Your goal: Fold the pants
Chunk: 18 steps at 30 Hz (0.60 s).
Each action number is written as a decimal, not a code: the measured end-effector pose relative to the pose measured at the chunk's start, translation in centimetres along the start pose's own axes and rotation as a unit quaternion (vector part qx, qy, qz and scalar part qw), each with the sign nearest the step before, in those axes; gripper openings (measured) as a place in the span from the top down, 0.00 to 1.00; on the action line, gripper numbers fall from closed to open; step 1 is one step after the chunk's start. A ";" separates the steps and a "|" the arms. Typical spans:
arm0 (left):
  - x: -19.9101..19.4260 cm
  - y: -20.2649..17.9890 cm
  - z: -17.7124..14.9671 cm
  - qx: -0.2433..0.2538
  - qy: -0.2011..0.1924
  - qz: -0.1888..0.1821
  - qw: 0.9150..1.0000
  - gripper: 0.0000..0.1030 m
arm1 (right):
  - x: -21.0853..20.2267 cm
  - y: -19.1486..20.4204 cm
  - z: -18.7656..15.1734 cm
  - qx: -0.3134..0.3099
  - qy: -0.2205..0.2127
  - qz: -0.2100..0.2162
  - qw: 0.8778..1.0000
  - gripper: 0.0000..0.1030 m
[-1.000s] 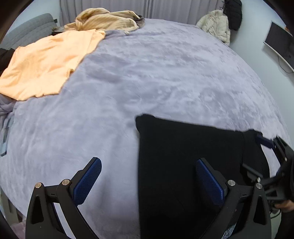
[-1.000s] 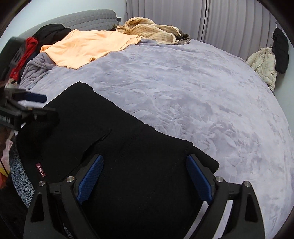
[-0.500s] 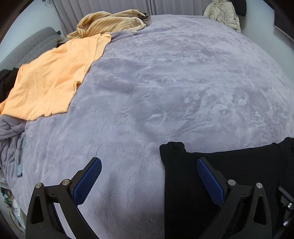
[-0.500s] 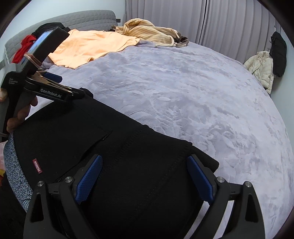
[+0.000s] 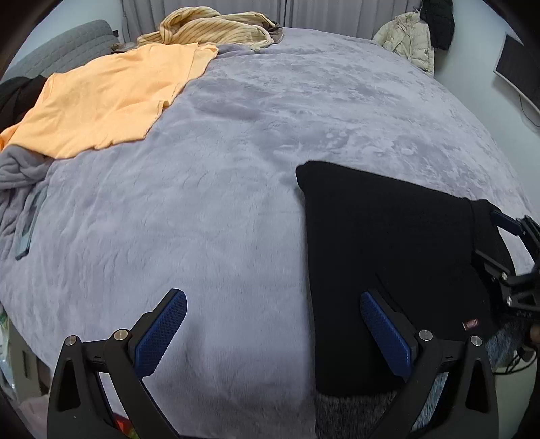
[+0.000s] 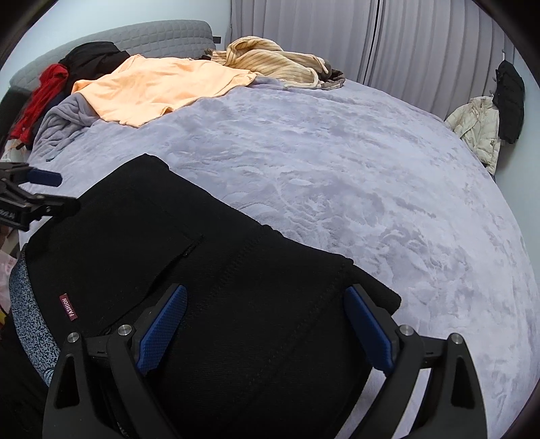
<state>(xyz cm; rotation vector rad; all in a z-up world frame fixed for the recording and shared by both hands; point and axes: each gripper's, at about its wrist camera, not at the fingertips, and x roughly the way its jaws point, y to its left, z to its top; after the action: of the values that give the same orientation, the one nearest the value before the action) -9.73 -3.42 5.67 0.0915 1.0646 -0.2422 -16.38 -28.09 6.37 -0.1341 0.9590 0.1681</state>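
Note:
Black pants [image 6: 189, 270] lie folded flat near the front edge of a bed with a lilac-grey blanket [image 6: 354, 175]; a small red "FASHION" tag [image 6: 68, 306] shows on them. In the left wrist view the pants [image 5: 388, 243] lie at the right. My left gripper [image 5: 273, 334] is open and empty, above the blanket at the pants' left edge. My right gripper [image 6: 265, 332] is open and empty, just above the pants. The right gripper also shows at the right edge of the left wrist view [image 5: 513, 250], and the left gripper at the left edge of the right wrist view [image 6: 30, 196].
An orange T-shirt [image 5: 108, 98] and a striped beige garment [image 5: 212, 28] lie at the far left of the bed. Red and black clothes [image 6: 60, 81] pile by the grey headboard. A cream jacket [image 6: 479, 128] hangs at the far right. A monitor [image 5: 519, 74] hangs on the wall.
The left gripper swung away over the bed half a second ago and has come back beside the pants' left edge. The right gripper has stayed over the pants. Both stay open.

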 end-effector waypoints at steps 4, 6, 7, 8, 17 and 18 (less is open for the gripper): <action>-0.6 -0.6 -2.8 0.013 -0.013 0.012 1.000 0.00 | -0.1 0.2 0.2 -0.015 0.007 -0.006 1.000 0.07; 0.1 -0.4 -3.1 0.012 -0.010 0.014 1.000 0.00 | -1.1 0.9 0.4 -0.023 0.015 -0.025 0.999 0.07; 0.0 -0.2 -2.9 0.007 -0.006 0.013 1.000 0.00 | -2.1 1.3 0.3 -0.021 0.011 -0.034 0.999 0.07; -0.5 0.0 -2.6 0.002 -0.007 0.011 1.000 0.00 | -3.6 1.9 0.2 -0.020 0.001 -0.038 0.999 0.07; -3.6 -4.8 -4.1 0.027 -0.010 -0.111 0.993 0.00 | -9.9 8.7 -5.4 -0.019 -0.048 -0.002 0.999 0.07; -3.1 -5.5 -4.6 0.032 -0.002 -0.114 0.993 0.00 | -9.9 8.7 -6.0 -0.012 -0.048 0.018 0.999 0.07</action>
<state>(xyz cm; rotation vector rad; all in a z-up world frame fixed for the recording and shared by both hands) -16.38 -7.40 6.41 0.0271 1.0645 -0.4819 -28.54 -21.51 10.73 -0.1296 0.8634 0.2184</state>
